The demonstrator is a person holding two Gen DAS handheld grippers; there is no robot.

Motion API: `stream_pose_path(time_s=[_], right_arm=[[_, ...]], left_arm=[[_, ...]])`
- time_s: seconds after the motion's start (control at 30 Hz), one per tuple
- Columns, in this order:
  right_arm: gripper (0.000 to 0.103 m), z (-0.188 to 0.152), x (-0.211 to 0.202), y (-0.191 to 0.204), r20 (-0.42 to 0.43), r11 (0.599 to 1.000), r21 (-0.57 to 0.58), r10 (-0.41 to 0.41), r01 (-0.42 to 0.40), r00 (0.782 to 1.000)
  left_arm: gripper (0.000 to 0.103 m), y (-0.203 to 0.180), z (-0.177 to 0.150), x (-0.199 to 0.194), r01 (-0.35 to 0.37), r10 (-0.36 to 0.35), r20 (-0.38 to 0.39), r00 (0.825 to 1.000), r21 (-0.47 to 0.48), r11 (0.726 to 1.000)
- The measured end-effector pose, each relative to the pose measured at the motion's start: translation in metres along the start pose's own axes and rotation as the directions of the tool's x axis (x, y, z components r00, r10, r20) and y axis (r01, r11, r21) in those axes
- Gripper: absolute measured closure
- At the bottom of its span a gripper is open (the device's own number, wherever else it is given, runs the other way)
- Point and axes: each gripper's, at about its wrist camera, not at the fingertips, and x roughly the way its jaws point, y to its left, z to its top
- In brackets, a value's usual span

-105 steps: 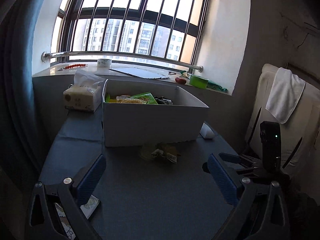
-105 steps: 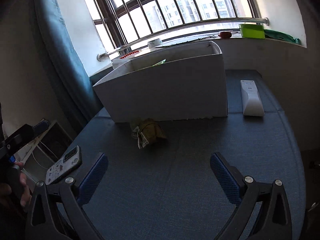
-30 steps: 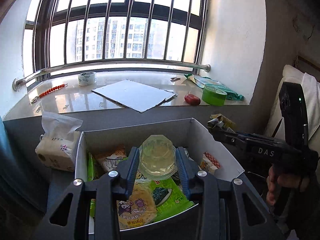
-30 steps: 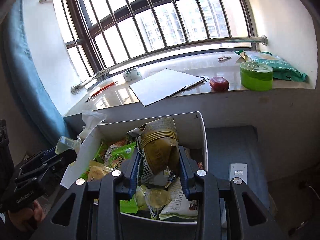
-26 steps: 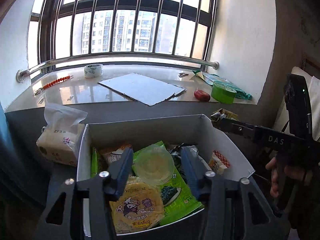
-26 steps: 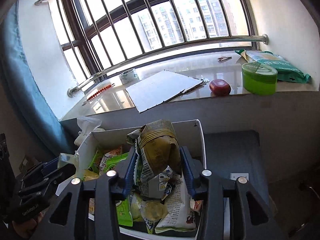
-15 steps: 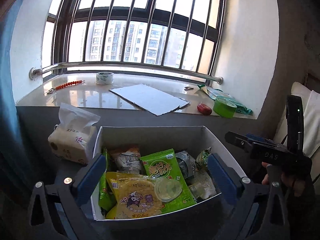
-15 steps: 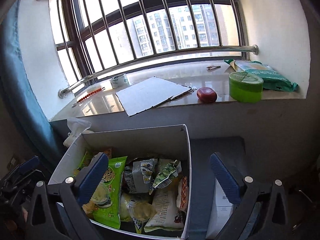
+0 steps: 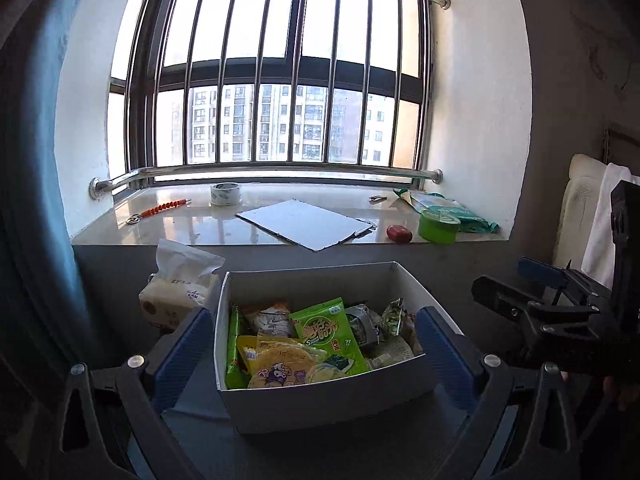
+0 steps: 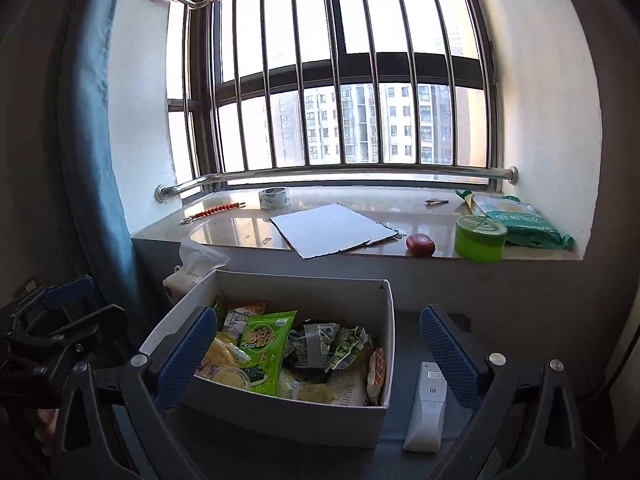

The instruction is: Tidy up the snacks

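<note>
- Sitting on the blue table (image 9: 360,452), white box (image 9: 320,404) holds the snacks: green seaweed bag (image 9: 326,334), yellow pastry pack (image 9: 280,364).
- Left gripper (image 9: 316,352) jaws spread wide, nothing between the pads; just opened.
- Right gripper (image 10: 318,358) same: wide apart, empty, just opened.
- Left view only: tissue pack (image 9: 176,292) in full.
- Right view only: white remote (image 10: 426,412) beside box.

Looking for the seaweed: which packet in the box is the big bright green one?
The bright green packet lying on top mid-box, beside the yellow cartoon packet; the rest are duller.
</note>
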Motion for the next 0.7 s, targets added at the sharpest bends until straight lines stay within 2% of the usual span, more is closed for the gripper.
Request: stream_pose_path(time_s=[0.1, 0.23, 0.3, 0.47, 0.53, 0.6, 0.7], right_arm=[[0.000, -0.012, -0.039, 0.006, 0.046, 0.999, -0.007, 0.035, -0.035, 0.998], [0.000, -0.030, -0.076, 0.009, 0.009, 0.999, 0.012, 0.038, -0.038, 0.999], [0.000, -0.043, -0.094, 0.009, 0.003, 0.998, 0.036, 0.050, -0.050, 0.999], [0.000, -0.075, -0.133, 0.014, -0.025, 0.995, 0.099, 0.012, -0.009, 1.000], [0.000, -0.084, -0.147, 0.018, -0.028, 0.994, 0.109, 0.023, -0.020, 0.999], [0.000, -0.089, -0.159, 0.024, -0.035, 0.996, 0.082, 0.030, -0.027, 0.999], [0.000, -0.089, -0.172, 0.032, -0.027, 0.999, 0.052, -0.012, 0.013, 1.000]], left_arm=[[0.000, -0.004, -0.007, -0.030, -0.002, 0.002, 0.028, 1.000, 0.006, 1.000], [0.000, -0.014, -0.024, -0.071, -0.030, 0.030, 0.039, 0.999, 0.007, 1.000], [0.000, -0.021, -0.034, -0.092, -0.013, 0.012, 0.053, 0.999, 0.013, 1.000], [0.000, -0.034, -0.058, -0.130, 0.020, -0.020, 0.045, 0.999, -0.006, 1.000], [0.000, -0.038, -0.066, -0.143, 0.005, -0.005, 0.048, 0.999, 0.006, 1.000], [0.000, -0.042, -0.073, -0.154, -0.009, 0.008, 0.046, 0.999, 0.018, 1.000], [0.000, -0.043, -0.078, -0.161, 0.003, -0.004, 0.034, 0.999, 0.006, 1.000]])
